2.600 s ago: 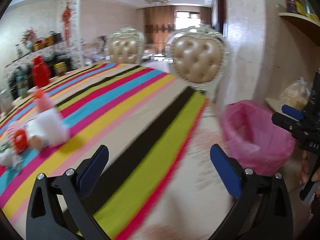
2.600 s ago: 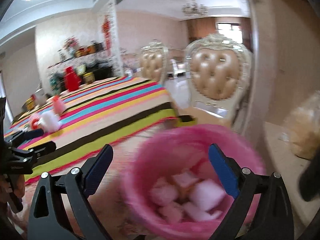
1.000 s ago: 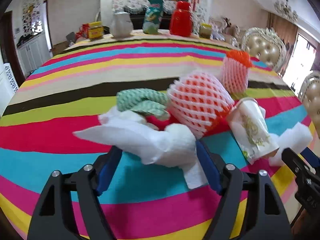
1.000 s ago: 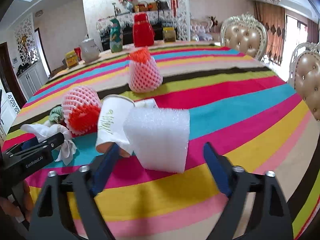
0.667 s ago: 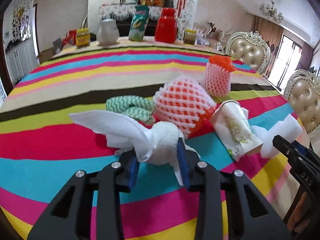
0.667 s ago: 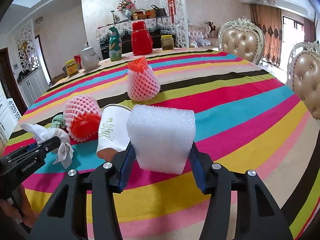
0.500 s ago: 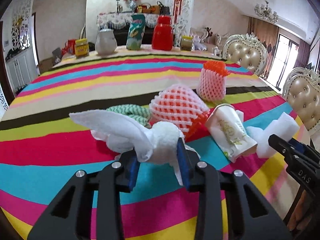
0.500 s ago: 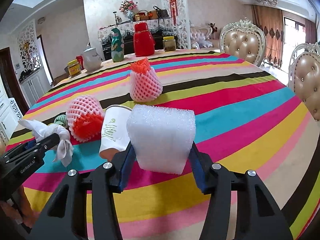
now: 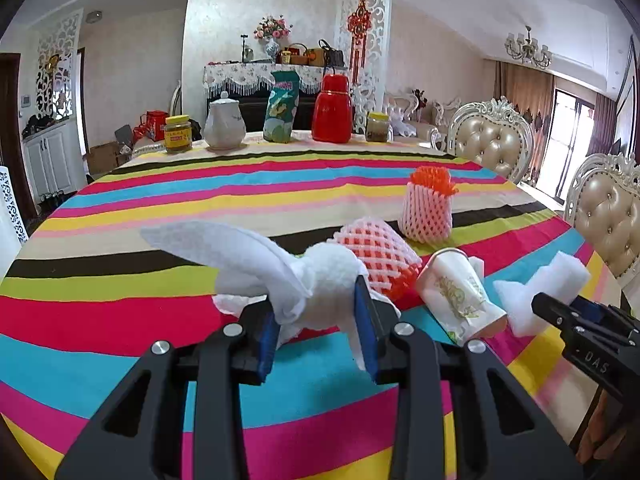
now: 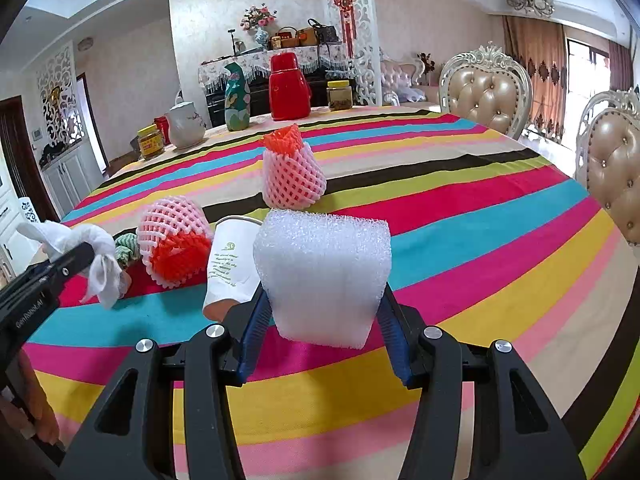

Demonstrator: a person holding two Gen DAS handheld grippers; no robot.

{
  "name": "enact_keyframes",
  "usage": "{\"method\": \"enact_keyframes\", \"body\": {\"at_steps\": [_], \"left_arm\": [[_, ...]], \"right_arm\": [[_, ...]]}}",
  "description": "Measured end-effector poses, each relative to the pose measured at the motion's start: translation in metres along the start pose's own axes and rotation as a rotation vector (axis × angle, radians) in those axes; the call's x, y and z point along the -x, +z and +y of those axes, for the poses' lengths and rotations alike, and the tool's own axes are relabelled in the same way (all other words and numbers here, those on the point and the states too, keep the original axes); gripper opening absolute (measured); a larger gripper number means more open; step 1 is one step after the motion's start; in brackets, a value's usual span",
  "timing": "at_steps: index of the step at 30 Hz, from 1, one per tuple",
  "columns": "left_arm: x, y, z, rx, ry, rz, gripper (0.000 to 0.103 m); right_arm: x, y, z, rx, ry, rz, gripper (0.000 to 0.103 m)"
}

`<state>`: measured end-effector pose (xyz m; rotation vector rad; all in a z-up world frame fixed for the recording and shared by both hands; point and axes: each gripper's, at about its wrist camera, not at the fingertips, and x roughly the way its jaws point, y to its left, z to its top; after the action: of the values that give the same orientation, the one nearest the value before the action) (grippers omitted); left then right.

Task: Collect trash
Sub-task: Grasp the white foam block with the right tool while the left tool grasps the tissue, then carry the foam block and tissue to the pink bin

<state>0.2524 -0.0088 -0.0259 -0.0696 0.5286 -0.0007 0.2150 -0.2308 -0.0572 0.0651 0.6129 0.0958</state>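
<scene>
White tissue (image 9: 288,276) is sitting pinched between the blue pads of the left claw (image 9: 318,322) in the left wrist view, a crumpled wad with one flat wing sticking out to the left and a tail hanging below the right pad. Its jaws are clamping on the wad, which is hanging clear above the striped surface (image 9: 120,280). Just behind the claw a foam fruit net (image 9: 378,256) is lying on its side with its orange core showing, and a second net (image 9: 428,208) is standing upright further back. A paper cup (image 9: 460,292) is lying tipped over to the right of the claw, near the first net. At the right edge the right claw (image 9: 560,312) is reaching in, gripping a white foam block (image 9: 544,284).

From the right wrist view, the foam block (image 10: 324,276) is filling the space between the pads of the right claw (image 10: 320,320), which is squeezing it on both sides; the block is sticking up and forward beyond the tips. The paper cup (image 10: 230,260) is lying just left of the block, partly behind it. The lying net (image 10: 174,240) is resting left of the cup, and the upright net (image 10: 290,172) is standing behind them. At the far left the left claw (image 10: 84,258) is holding the tissue (image 10: 96,256) off the surface (image 10: 480,220), with a scrap of green patterned cloth (image 10: 126,250) showing behind it
</scene>
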Motion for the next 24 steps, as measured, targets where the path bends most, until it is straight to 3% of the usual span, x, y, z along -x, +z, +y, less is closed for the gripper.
{"method": "enact_keyframes", "body": {"at_steps": [9, 15, 24], "left_arm": [[0.004, 0.001, 0.001, -0.009, 0.024, -0.048, 0.034], [0.001, -0.004, -0.004, -0.002, 0.031, 0.012, 0.034], [0.034, -0.026, -0.026, -0.102, -0.023, 0.068, 0.034]], "right_arm": [[-0.002, 0.001, 0.003, 0.014, -0.030, 0.009, 0.051], [-0.002, -0.001, 0.000, 0.009, -0.015, 0.036, 0.051], [0.049, -0.013, 0.000, 0.052, 0.038, -0.001, 0.051]]}}
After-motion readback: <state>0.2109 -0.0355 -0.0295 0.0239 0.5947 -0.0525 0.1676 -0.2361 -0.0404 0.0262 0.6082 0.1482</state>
